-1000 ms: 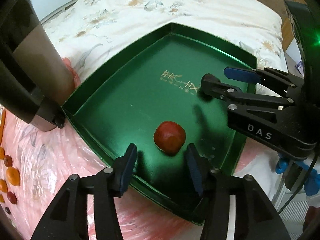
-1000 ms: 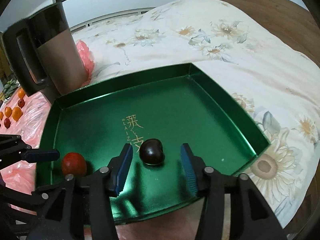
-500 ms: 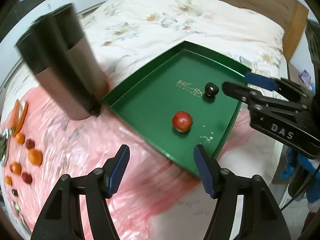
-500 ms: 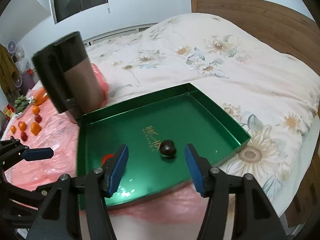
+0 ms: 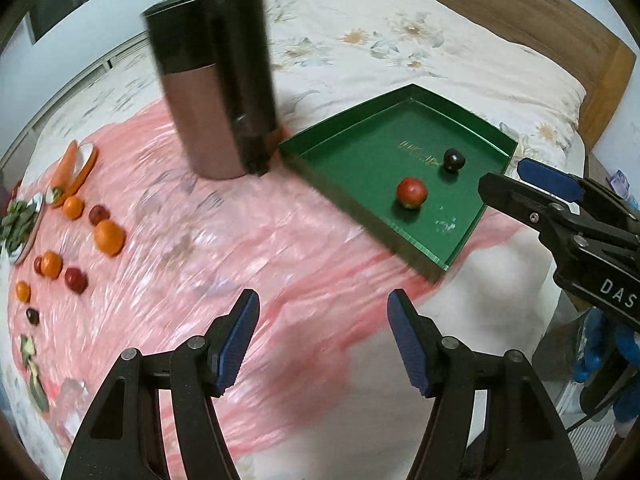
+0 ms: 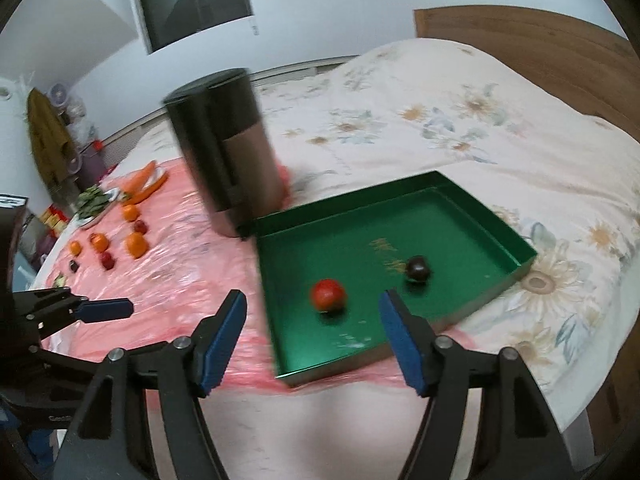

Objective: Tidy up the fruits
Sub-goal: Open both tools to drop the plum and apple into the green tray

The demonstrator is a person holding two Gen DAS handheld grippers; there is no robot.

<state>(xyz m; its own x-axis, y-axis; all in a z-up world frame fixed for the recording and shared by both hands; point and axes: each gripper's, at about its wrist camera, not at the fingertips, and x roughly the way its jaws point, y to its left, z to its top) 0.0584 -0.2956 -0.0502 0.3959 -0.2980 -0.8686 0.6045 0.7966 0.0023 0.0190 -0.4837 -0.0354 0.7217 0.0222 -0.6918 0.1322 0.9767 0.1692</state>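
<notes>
A green tray [image 5: 356,184] [image 6: 472,200] lies on the bed and holds a red fruit [image 5: 411,192] [image 6: 328,294] and a dark plum [image 5: 453,159] [image 6: 417,268]. Several oranges and small red fruits [image 5: 108,237] [image 6: 135,245] lie on the pink sheet at the left. My left gripper [image 5: 322,338] is open and empty, above the pink sheet, well short of the tray. My right gripper [image 6: 312,334] is open and empty, above the tray's near edge. It also shows in the left wrist view [image 5: 520,184].
A tall dark and copper canister [image 5: 218,100] [image 6: 228,148] stands beside the tray's left corner. A carrot on a plate [image 5: 66,168] and a dish of greens [image 5: 18,224] lie at the far left. A wooden headboard [image 6: 540,40] is behind the floral quilt.
Both grippers have pulled back and up from the tray, leaving the red fruit and the dark plum in it. The left gripper has swung left over the pink sheet.
</notes>
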